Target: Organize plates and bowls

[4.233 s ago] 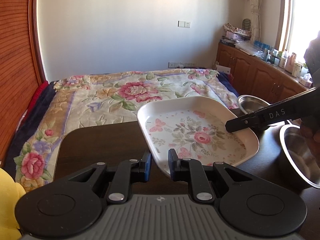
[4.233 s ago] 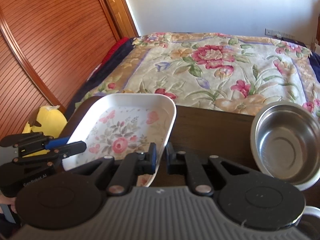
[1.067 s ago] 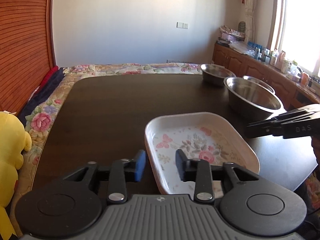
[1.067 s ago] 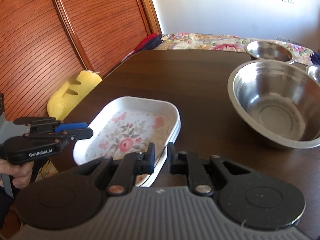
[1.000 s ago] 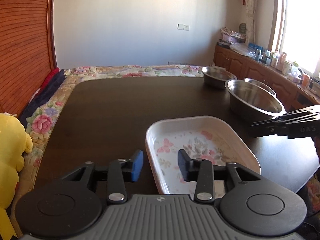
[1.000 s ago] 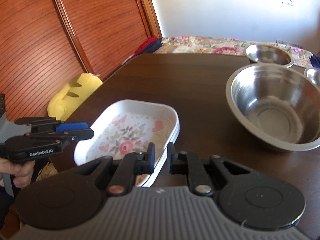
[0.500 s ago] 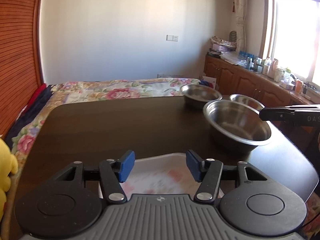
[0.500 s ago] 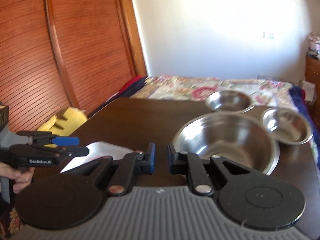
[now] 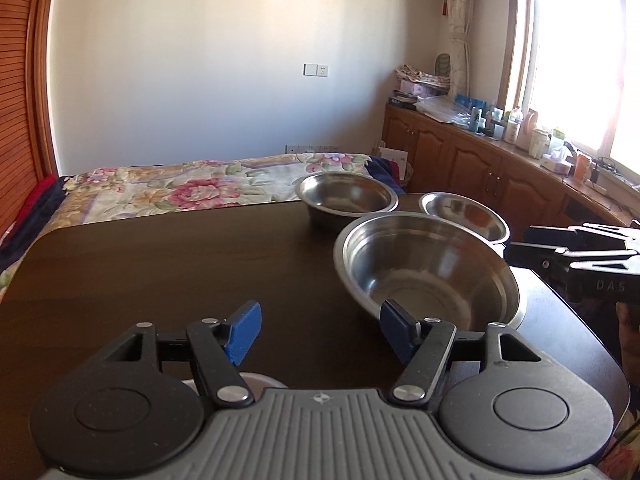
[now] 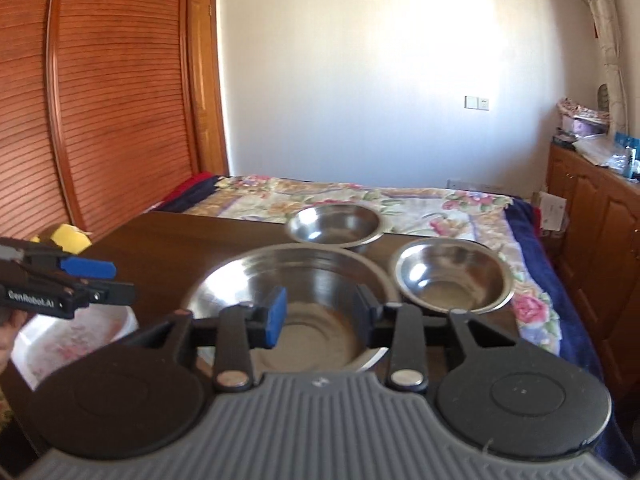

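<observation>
A large steel bowl (image 9: 428, 268) stands on the dark table (image 9: 160, 272), with a medium steel bowl (image 9: 346, 200) behind it and a small steel bowl (image 9: 464, 214) to its right. They show in the right wrist view too: large (image 10: 304, 300), medium (image 10: 334, 222), small (image 10: 452, 276). The white floral plate (image 10: 76, 336) lies at the table's near left; only its rim (image 9: 248, 380) shows under my left gripper. My left gripper (image 9: 320, 334) is open and empty, raised above the table. My right gripper (image 10: 320, 312) is open and empty, in front of the large bowl.
A bed with a floral cover (image 9: 192, 188) lies past the table's far edge. Wooden cabinets (image 9: 480, 168) with bottles run along the right wall under the window. A wooden sliding door (image 10: 100, 100) is at the left, with a yellow plush toy (image 10: 70, 236) beside the table.
Both grippers let go of the floral plate on the table, opened wide and rose back. The views now tilt up toward the steel bowls.
</observation>
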Demonstrator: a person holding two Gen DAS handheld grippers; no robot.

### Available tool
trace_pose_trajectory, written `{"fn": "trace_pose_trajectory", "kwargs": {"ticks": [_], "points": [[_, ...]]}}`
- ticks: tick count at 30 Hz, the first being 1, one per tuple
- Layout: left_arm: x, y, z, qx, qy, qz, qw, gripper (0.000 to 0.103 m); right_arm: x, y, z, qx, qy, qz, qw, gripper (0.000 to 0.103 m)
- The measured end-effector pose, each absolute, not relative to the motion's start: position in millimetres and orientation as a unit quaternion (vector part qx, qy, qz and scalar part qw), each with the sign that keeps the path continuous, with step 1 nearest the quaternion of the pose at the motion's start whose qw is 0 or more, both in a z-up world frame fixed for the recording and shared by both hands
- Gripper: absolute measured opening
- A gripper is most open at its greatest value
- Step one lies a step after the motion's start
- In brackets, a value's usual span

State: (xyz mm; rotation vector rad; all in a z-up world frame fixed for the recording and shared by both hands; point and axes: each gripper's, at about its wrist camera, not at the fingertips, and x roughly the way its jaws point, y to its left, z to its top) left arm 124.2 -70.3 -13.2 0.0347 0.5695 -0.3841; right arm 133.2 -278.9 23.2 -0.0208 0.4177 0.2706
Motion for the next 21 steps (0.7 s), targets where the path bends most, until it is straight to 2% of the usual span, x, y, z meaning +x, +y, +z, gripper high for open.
{"fn": "trace_pose_trajectory", "kwargs": {"ticks": [8,12,21], "points": [[143.2,-91.8,-20.7,0.017,0.291,-0.188,0.938,0.07,145.1,-299.6,7.1,-0.005,0.216,0.131,0.968,0.059],[149.6,-97.5,-24.7,0.016,0.297,-0.187,0.936,0.07,151.4,-304.1,2.1,0.0,0.222,0.134,0.966,0.067],[161.2,-105.6,-29.9,0.011,0.305,-0.186,0.934,0.07,164.8,-305.7,-5.2,0.015,0.235,0.148,0.961,0.067]]}}
